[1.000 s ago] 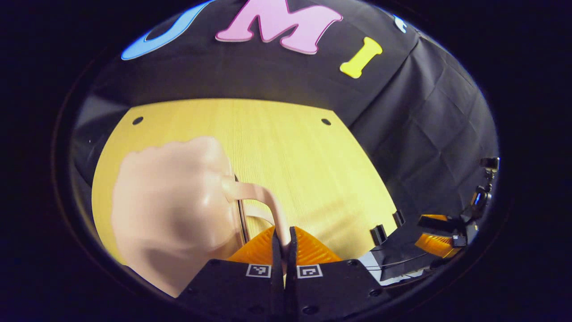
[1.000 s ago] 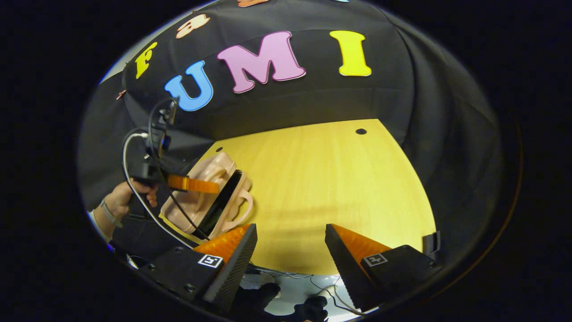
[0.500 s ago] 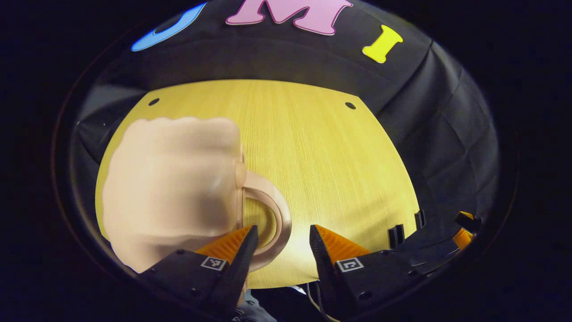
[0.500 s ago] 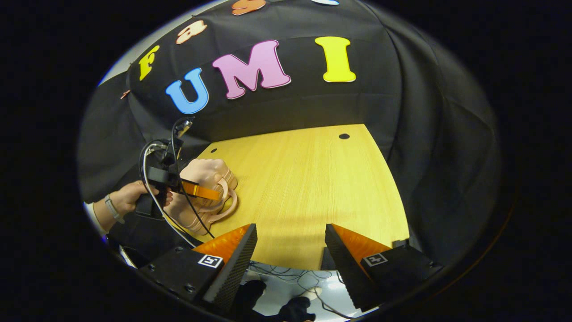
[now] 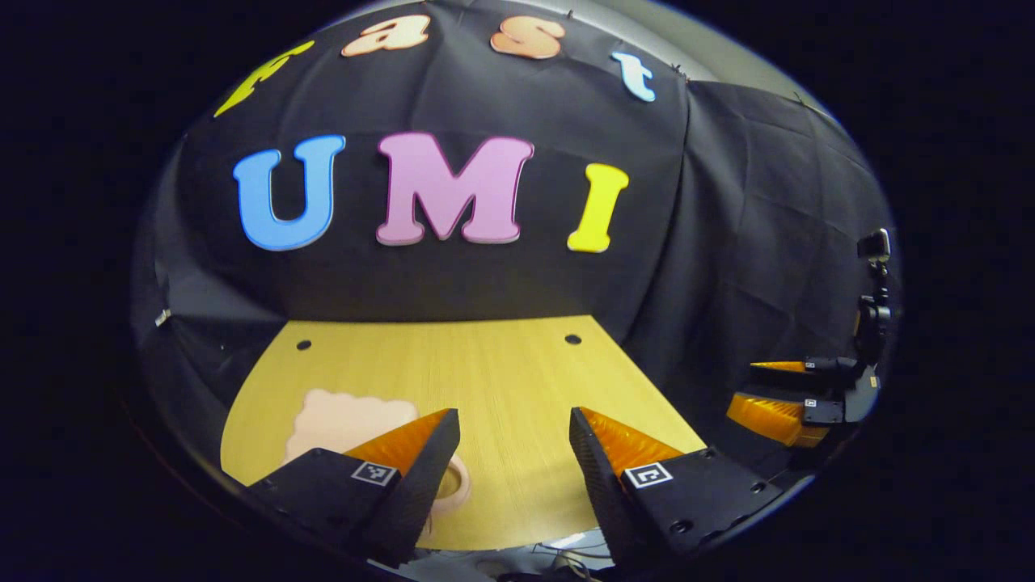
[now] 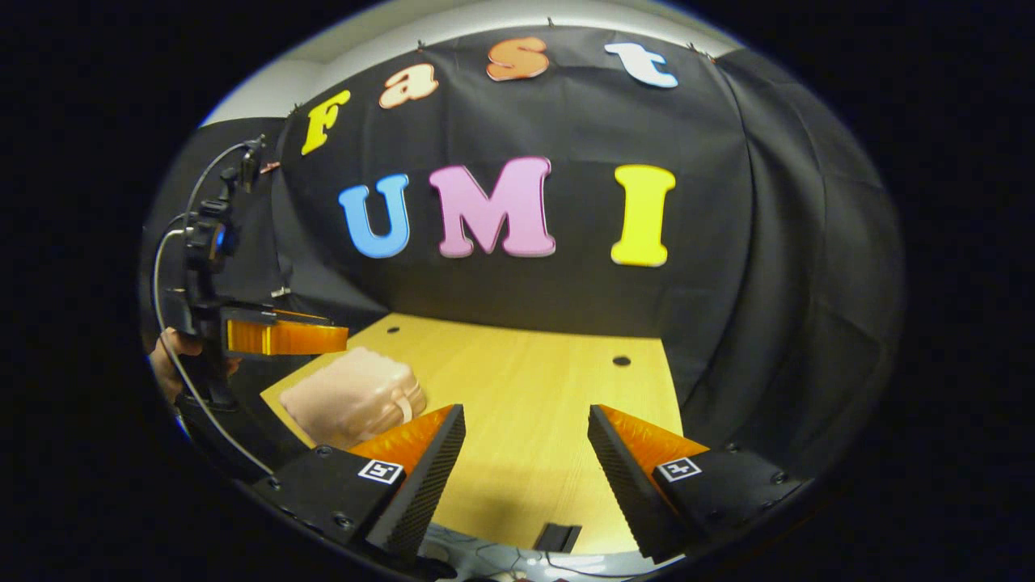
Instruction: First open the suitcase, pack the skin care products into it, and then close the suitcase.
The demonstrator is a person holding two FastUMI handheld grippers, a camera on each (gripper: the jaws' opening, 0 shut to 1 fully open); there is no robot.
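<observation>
The small pale pink suitcase (image 6: 353, 396) is lying flat and closed on the left part of the yellow wooden table (image 6: 534, 404), with its looped handle (image 6: 402, 406) facing the near edge. In the right gripper view, the right gripper (image 6: 525, 453) is hovering over the near edge of the table with its jaws standing wide apart and nothing between them; the suitcase is sitting just beyond its left finger. Farther left in that view, the left gripper (image 6: 283, 335) is hanging in the air above and to the left of the suitcase, apart from it, with a hand (image 6: 166, 364) gripping its body and a cable looping down beside it. In the left gripper view, the left gripper (image 5: 513, 449) is showing its jaws spread wide with nothing held, and the suitcase (image 5: 340, 420) is lying on the table (image 5: 501, 380) partly behind its left finger, the curved handle (image 5: 454, 483) peeking out by the fingertip. At the right edge of that view the right gripper (image 5: 768, 388) is floating beside the table, its fingers parted, in front of the black cloth wall (image 5: 728, 242).
</observation>
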